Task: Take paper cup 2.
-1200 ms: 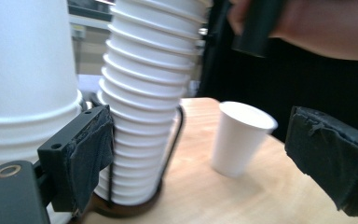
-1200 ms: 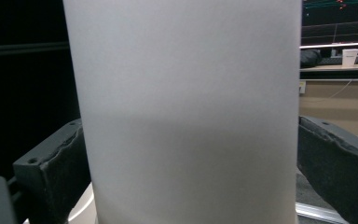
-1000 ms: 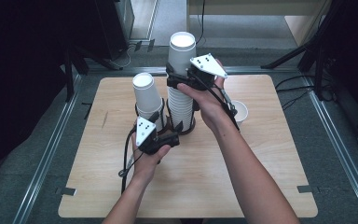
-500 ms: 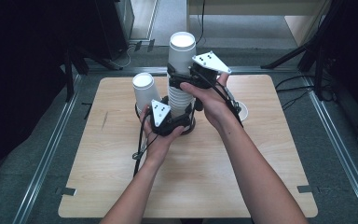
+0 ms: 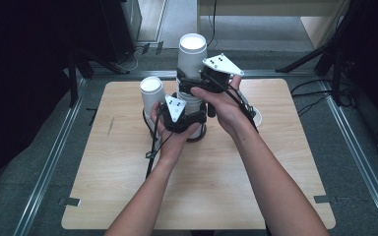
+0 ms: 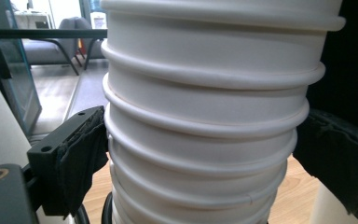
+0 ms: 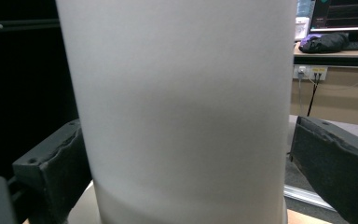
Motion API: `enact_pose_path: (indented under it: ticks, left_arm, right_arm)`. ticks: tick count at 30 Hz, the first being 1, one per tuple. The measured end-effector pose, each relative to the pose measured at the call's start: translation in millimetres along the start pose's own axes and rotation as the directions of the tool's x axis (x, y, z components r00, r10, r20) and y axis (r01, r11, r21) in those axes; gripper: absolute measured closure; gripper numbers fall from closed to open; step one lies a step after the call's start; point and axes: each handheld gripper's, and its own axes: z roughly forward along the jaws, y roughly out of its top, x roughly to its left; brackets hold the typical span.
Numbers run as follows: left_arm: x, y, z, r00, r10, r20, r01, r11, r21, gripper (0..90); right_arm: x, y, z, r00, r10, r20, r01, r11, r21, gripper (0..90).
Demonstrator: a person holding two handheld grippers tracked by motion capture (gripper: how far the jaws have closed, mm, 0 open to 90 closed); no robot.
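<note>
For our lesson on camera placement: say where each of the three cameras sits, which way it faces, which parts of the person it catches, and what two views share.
High view: above the person's side, facing forward and down on the table; both forearms, left claw, right claw.
Left claw view: on the left claw, facing the ribbed cup stack between its jaws.
Right claw view: on the right claw, facing the top cup's smooth wall.
Shared: both claw views show one tall stack.
</note>
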Motion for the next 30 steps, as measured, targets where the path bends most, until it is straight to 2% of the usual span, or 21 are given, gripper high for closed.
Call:
enact_pose_path:
  ticks: [8,11,13,19,30]
  left_arm:
    - [-3.3,-2.0,6.9,0.9996,-0.007,-0.026,0.007,0.9999,0.011,2.1]
    - [-3.6,-2.3,7.0,0.9995,0.002,-0.031,-0.002,0.9999,0.012,2.2]
    - [-3.3,-2.4,6.9,0.9996,0.006,-0.028,-0.005,0.9999,0.012,2.3]
    - [-3.0,-2.2,6.5,0.9997,0.0,-0.025,0.0,0.9999,0.013,2.5]
    - [-1.6,-2.3,5.2,0.9999,0.002,-0.014,-0.001,0.9999,0.014,2.9]
  right_arm:
    - [0.0,-0.4,-0.6,0.9998,0.01,-0.019,-0.01,1.0,-0.002,7.8]
    - [2.2,-0.9,-1.4,0.9997,-0.013,-0.021,0.013,1.0,-0.01,11.5]
    - [3.6,-0.7,-1.6,0.9995,-0.03,-0.012,0.03,0.999,-0.018,11.8]
    - [2.9,-2.7,2.2,0.9999,-0.004,-0.014,0.004,1.0,-0.008,10.2]
    - [3.8,-2.8,1.9,0.9998,-0.012,-0.013,0.012,1.0,-0.02,12.3]
